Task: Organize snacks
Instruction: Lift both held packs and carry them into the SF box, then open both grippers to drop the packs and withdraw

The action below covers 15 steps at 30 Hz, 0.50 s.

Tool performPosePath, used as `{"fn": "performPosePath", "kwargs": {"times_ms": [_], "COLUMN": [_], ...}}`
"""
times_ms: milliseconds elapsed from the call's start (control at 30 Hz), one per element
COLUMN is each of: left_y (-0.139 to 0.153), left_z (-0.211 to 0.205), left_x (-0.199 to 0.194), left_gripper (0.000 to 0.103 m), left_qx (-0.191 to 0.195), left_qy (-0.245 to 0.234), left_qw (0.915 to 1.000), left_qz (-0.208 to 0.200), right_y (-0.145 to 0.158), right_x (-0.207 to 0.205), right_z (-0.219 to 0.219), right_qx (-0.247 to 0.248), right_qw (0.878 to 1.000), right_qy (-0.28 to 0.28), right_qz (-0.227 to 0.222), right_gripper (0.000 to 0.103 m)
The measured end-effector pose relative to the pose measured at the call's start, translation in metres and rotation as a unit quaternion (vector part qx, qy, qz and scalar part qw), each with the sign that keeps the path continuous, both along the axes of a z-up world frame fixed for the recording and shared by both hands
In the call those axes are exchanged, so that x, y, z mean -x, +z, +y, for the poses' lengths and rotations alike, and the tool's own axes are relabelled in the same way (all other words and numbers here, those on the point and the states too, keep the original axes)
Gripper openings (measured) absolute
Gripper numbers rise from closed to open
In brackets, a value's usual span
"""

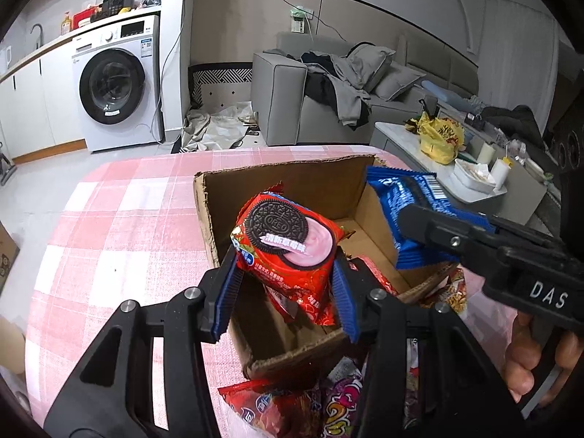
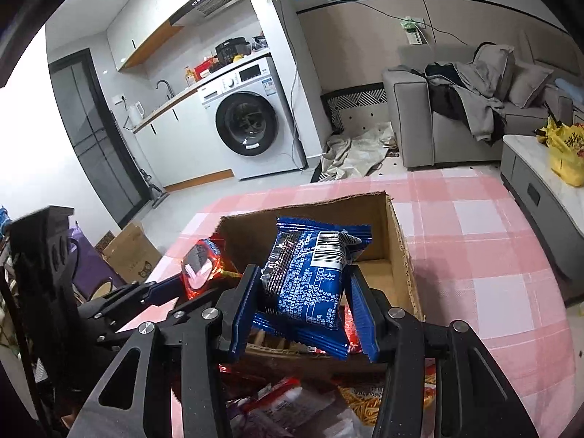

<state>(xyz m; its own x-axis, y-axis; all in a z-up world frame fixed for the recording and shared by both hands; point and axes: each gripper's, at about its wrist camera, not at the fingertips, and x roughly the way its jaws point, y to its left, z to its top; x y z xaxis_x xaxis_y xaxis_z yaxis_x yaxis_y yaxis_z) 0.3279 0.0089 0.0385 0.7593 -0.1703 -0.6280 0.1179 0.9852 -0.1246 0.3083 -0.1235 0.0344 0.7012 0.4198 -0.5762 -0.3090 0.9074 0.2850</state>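
Left wrist view: the left gripper has its fingers clamped on a red cookie pack, held over the cardboard box at frame centre. Loose snacks lie at the bottom edge, unsorted.

Right wrist view: the right gripper grips a blue cookie pack above the same box on the pink checked surface. Neither pack is dropped in yet, so I judge sorting is early.

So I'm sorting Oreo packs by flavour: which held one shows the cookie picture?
The red pack in the left gripper; the blue pack in the right gripper shows its barcode side.
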Motion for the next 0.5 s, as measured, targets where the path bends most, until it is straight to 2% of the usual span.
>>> {"fn": "performPosePath", "kwargs": {"times_ms": [500], "left_y": [-0.017], "left_z": [-0.027], "left_x": [-0.014], "left_gripper": [0.044], "left_qx": [-0.028], "left_qy": [-0.018], "left_qw": [0.9994], "left_qz": [0.009], "right_y": [-0.023], "right_x": [-0.020], "right_z": [-0.003], "right_qx": [0.010], "right_qw": [1.000], "right_qy": [-0.005], "right_qz": [0.022], "right_gripper": [0.048]}}
